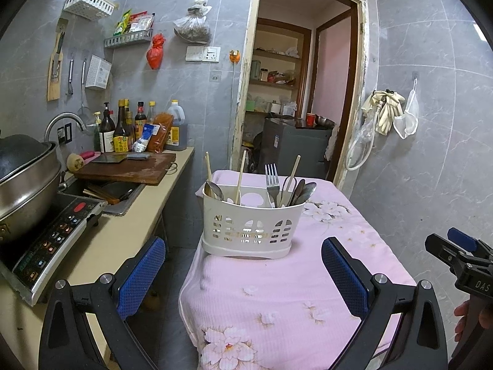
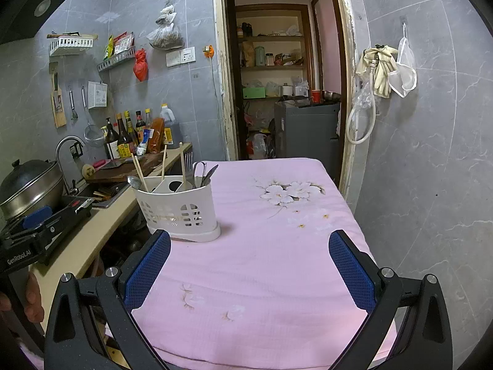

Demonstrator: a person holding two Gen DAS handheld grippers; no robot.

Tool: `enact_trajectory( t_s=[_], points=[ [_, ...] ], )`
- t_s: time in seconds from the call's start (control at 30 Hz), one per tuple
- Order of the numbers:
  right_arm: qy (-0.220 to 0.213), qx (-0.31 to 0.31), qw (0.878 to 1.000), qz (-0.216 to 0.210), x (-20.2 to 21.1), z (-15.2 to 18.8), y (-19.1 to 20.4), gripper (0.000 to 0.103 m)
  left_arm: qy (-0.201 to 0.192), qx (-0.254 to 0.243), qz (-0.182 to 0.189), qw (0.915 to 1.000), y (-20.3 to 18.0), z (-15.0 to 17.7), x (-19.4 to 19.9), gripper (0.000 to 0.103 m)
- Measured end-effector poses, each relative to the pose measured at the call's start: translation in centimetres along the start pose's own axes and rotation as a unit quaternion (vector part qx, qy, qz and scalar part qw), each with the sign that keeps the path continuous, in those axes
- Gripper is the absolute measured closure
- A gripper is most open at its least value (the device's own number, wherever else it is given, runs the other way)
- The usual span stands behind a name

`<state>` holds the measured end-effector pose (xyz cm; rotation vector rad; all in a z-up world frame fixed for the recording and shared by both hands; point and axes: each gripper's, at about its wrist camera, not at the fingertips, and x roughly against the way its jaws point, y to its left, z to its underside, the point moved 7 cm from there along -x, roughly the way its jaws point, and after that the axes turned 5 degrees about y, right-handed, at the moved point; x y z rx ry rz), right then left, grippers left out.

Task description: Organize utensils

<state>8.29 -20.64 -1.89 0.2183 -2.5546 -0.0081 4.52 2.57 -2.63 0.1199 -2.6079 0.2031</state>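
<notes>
A white slotted utensil caddy (image 1: pixel 251 220) (image 2: pixel 177 208) stands on the pink flowered cloth of the table (image 1: pixel 277 302) (image 2: pixel 262 246). It holds chopsticks (image 1: pixel 240 174) (image 2: pixel 140 172), a fork (image 1: pixel 271 182), spoons (image 1: pixel 214 189) (image 2: pixel 134 182) and more metal utensils (image 1: pixel 302 191) (image 2: pixel 205 172). My left gripper (image 1: pixel 243 256) is open, held back from the caddy's near side, with nothing between its blue pads. My right gripper (image 2: pixel 249 249) is open over the bare cloth, the caddy just beyond its left finger. Each gripper shows at the edge of the other's view.
A counter (image 1: pixel 129 225) runs along the left with an induction cooker (image 1: pixel 52 240), a lidded pot (image 1: pixel 24 178), a sink, a cutting board (image 1: pixel 129 169) and sauce bottles (image 1: pixel 123 129). Tiled walls close in on the right. A doorway (image 1: pixel 295 92) opens behind the table.
</notes>
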Motion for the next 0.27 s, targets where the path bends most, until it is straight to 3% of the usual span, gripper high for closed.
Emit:
enact_trajectory(
  t_s=[0.27],
  points=[
    [0.001, 0.0, 1.0, 0.0, -0.07, -0.07, -0.04, 0.002, 0.003, -0.003, 0.001, 1.0, -0.5, 0.13, -0.36, 0.001]
  ],
)
